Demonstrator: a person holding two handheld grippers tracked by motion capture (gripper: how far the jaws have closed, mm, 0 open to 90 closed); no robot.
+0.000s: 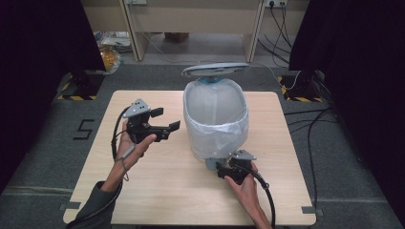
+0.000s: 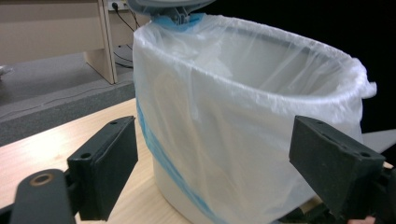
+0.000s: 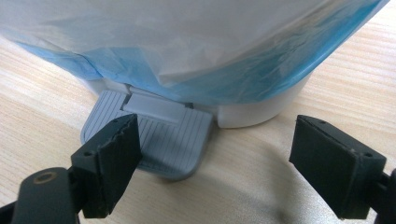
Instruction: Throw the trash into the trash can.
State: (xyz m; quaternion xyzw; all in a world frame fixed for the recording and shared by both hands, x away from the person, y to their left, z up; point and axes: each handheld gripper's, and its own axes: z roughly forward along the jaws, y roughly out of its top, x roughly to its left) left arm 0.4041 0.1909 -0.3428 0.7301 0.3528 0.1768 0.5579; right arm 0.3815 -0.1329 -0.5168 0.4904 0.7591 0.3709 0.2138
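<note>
Far left over the pale wooden desk (image 1: 157, 191): left gripper (image 1: 166, 119), raised in a hand, jaws released and spread wide, nothing between them. Aimed rightward across the desk in the high view, straight at the near flank of the white pedal bin lined with a thin translucent plastic bag (image 1: 215, 138). Apart from it, with a strip of bare desk between jaw tips and bag. From the left gripper view, framed squarely between the two black pads: the bag's draped side and its rolled-over rim, that rim about level with the jaws and tilting up to the right.

Mid-desk, toward the far edge: the bin itself, upright, its long axis vertical, mouth open. Above its back edge, tipped up: the flat grey oval lid (image 1: 215, 70). Bag folded down over the outside, a blue layer showing through near the base.

To the right and nearer the person, low at the foot of the bin: right gripper (image 1: 219, 169), jaws likewise released and empty. Directly ahead of it, a ribbed grey plastic foot pedal (image 3: 159, 140), jutting from the bin's base toward the person and lying in front of the left-hand pad in the right gripper view rather than centred. Contact with the pedal not possible to tell.

Judging by this, rim work likely for the left hand, with the nearer right hand placed to steady the base or work the pedal.
</note>
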